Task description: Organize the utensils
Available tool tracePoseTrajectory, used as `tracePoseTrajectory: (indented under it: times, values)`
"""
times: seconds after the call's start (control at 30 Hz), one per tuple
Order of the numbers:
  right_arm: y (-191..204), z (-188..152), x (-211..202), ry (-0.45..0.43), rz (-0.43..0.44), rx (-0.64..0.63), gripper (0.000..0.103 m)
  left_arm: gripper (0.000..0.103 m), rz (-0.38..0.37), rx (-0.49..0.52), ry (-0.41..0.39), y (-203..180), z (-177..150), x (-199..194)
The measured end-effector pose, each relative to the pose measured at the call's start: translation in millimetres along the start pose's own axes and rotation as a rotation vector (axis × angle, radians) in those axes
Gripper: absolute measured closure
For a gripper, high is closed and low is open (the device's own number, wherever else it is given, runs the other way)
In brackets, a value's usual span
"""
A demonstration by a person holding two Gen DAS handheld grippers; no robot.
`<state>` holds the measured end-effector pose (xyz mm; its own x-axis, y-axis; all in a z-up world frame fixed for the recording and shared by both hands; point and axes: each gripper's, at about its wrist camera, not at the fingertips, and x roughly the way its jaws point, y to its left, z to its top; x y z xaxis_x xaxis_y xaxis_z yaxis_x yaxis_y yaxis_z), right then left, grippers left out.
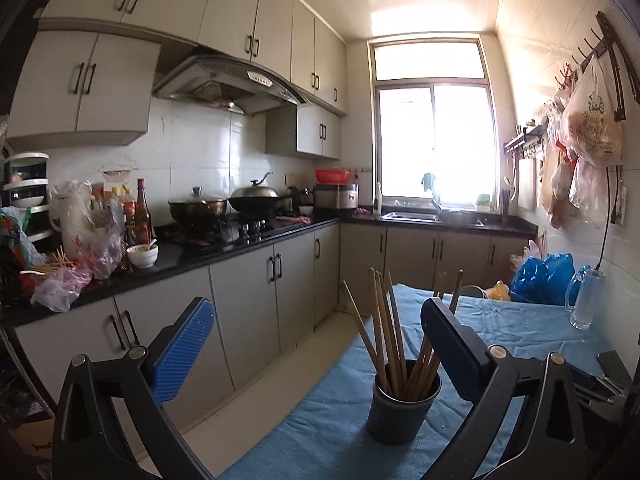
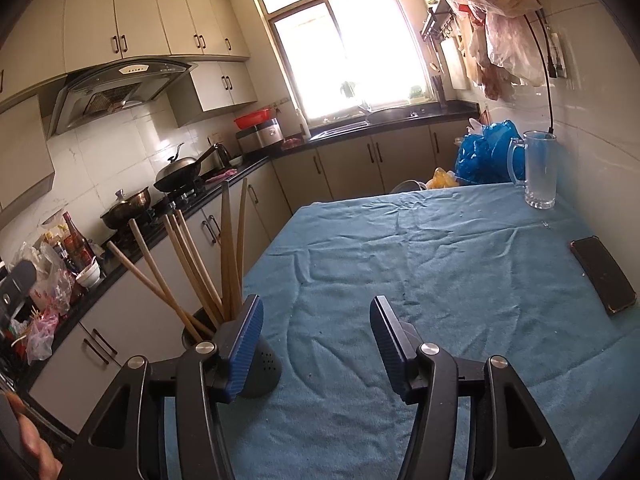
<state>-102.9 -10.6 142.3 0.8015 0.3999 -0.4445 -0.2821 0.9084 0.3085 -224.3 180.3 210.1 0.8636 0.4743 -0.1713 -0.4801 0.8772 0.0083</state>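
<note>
The left gripper [image 1: 316, 344] gapes wide, empty; the right gripper [image 2: 316, 344] likewise. One dark chopstick holder [image 1: 402, 410] stands upright near the bench's [image 2: 440, 260] left edge, holding a bundle of wooden chopsticks [image 1: 386, 332]; overlap hides their exact count. Farther right lies one black phone [image 2: 603, 280]; beyond it, one clear mug [image 2: 540, 168], contents unclear.
</note>
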Motion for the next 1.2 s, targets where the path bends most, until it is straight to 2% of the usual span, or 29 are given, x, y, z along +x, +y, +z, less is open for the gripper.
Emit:
tracePoseTrajectory:
  times: [0.23, 0.37, 0.57, 0.8, 1.2]
  values:
    - [2, -8, -11, -0.011, -0.012, -0.025, 0.037, 0.0, -0.016, 0.009, 0.038, -6, -10, -2]
    - [-1, -14, -12, 0.0, -0.024, -0.033, 0.035, 0.0, -0.067, 0.026, 0.128, -12, -23, 7]
    - [-5, -22, -9, 0.023, -0.044, -0.036, 0.035, 0.0, -0.1, 0.069, 0.254, -24, -41, 22]
    - [-3, -26, -7, 0.031, -0.07, -0.06, 0.033, 0.0, -0.111, 0.107, 0.326, -34, -55, 33]
    - [-1, -33, 2, 0.052, -0.103, -0.087, 0.032, 0.0, -0.129, 0.108, 0.403, -36, -69, 46]
